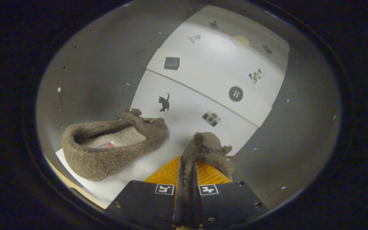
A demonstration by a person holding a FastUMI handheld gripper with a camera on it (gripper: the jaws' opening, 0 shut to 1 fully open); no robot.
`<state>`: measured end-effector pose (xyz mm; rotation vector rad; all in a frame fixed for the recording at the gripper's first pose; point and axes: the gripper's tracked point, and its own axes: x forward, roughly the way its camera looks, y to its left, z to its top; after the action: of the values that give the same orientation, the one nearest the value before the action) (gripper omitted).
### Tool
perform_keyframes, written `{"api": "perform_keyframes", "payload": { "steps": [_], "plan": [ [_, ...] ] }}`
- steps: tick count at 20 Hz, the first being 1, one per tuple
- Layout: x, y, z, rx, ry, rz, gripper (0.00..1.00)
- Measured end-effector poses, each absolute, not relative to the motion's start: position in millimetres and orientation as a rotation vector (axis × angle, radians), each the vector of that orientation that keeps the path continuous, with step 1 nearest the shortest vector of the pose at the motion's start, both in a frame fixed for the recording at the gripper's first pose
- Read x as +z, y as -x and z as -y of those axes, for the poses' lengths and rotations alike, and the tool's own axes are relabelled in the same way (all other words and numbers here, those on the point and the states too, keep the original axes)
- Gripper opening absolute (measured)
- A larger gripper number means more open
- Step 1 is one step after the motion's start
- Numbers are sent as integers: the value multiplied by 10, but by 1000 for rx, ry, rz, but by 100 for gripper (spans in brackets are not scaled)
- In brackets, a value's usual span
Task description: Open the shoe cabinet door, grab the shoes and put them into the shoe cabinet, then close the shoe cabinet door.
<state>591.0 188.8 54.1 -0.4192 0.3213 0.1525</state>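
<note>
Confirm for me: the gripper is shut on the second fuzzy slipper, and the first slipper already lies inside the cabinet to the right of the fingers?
Not quite. In the gripper view the first slipper lies to the left of the fingers, not the right. The rest holds: the gripper is shut on the second slipper, inside the cabinet.

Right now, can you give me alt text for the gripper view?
The gripper is shut on a fuzzy brown slipper, holding it inside the shoe cabinet. A matching slipper already lies on the white shelf beside the fingers, with stickers on the back panel beyond.
</note>
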Motion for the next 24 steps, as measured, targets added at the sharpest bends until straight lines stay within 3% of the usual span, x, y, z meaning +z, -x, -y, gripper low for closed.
{"api": "perform_keyframes", "payload": {
  "steps": [6, 14, 18, 24],
  "plan": [
    [647, -5982, -1905, 140, 14, -365, 21],
    [768, -5673, -1993, 170, 8, -375, 30],
    [1310, -5188, -1883, 111, 34, -221, 47],
    [2002, -3921, -2030, 173, -1, -93, 88]
  ]
}}
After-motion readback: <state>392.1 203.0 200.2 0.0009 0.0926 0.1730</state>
